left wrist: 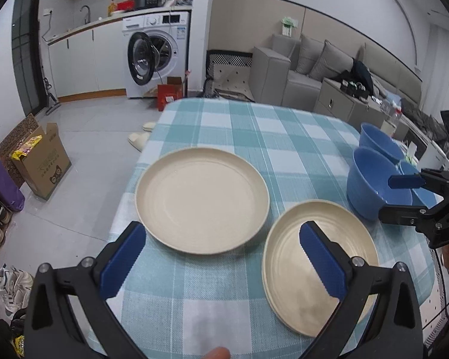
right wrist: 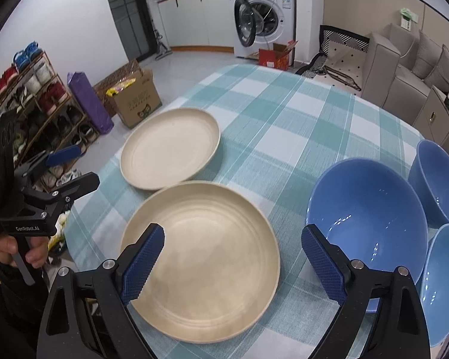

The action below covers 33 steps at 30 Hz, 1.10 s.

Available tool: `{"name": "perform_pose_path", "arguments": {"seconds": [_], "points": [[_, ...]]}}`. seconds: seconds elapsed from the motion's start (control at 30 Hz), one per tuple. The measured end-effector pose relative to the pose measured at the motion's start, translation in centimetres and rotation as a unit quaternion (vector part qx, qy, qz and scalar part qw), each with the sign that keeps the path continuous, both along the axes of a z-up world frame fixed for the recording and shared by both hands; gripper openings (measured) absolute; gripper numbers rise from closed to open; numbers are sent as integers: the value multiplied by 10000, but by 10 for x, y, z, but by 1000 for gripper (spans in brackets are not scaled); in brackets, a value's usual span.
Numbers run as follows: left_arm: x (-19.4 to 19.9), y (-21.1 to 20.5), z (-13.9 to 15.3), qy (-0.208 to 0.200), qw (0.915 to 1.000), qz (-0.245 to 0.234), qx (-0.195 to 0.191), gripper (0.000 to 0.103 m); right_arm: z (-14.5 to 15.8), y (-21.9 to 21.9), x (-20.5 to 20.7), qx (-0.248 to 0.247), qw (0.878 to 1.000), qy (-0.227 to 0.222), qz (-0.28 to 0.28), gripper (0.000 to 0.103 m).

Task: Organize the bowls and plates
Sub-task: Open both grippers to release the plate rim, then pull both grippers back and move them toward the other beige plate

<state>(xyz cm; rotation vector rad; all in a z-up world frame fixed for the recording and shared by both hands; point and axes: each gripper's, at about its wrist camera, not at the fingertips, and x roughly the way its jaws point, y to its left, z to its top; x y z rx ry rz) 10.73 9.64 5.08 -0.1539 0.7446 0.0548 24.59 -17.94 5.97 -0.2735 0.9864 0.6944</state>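
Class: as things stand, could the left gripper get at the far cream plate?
Probably yes. The left gripper is open and empty above the table, the far cream plate lies bare just ahead, and nothing stands between them.

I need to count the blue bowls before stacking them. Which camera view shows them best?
The right wrist view: all three blue bowls sit close, with their insides showing. The left wrist view has them small at its right edge, partly hidden by the right gripper.
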Motion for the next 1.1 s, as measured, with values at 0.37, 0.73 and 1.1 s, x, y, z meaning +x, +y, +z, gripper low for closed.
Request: {"name": "perform_pose_path", "arguments": {"seconds": [0.37, 0.73, 1.1], "points": [[5, 25, 11, -247, 9990, 369, -102, 103, 27, 9, 9, 370, 9991, -202, -65, 96], [14, 43, -2, -261, 9964, 796, 139, 103, 27, 28, 24, 469, 9986, -225, -98, 96], [33, 51, -25, -74, 9949, 957, 294, 103, 16, 57, 39, 414, 9990, -136, 74, 96]]}}
